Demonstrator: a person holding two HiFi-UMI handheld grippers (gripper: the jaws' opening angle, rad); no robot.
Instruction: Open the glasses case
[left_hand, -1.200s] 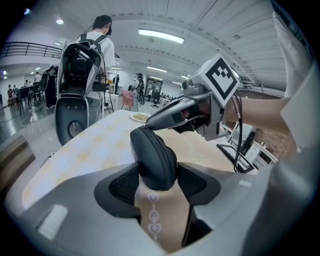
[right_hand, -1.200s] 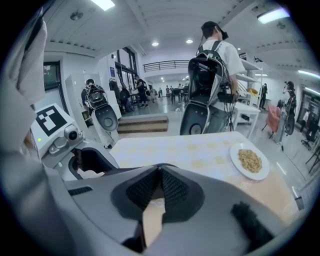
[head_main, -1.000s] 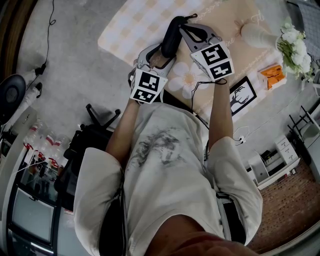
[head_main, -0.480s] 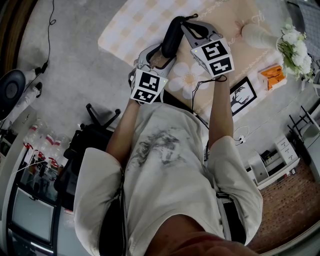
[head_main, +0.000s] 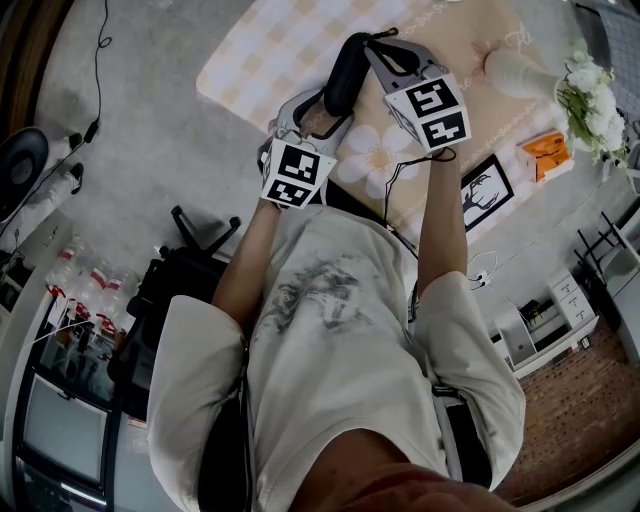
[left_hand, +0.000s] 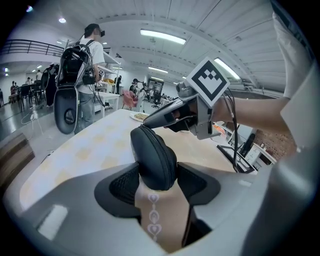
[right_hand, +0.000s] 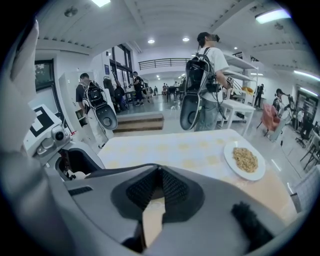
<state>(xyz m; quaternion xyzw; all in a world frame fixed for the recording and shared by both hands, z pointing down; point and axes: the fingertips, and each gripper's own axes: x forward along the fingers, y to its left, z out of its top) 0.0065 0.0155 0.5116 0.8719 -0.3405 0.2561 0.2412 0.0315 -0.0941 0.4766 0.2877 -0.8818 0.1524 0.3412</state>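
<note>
Both arms reach up the frame from the torso at the bottom of the head view. The left forearm (head_main: 248, 262) slants toward upper centre. The right forearm (head_main: 440, 228) runs nearly straight up. Both grippers tip downward over the checked table (head_main: 262, 48).

The left gripper (head_main: 322, 108) sits just below centre top, its marker cube nearest the body. In the left gripper view its jaws (left_hand: 155, 175) stand fairly wide and clamp the lower end of the black glasses case (left_hand: 152, 157), a pad pressed to each side. The case stands on end and its upper end sticks out past the jaws. Its seam looks closed. In the head view the case (head_main: 340, 75) lies at upper centre, between the two grippers and above the table.

The right gripper (head_main: 372, 45) comes in from the right and points left. Its tip (left_hand: 147, 119) is at the case's top end; I cannot tell whether it touches. In the right gripper view its jaws (right_hand: 159, 182) are drawn together at the tips with nothing visible between the pads. A plate of food (right_hand: 244, 160) sits at the right.
</note>
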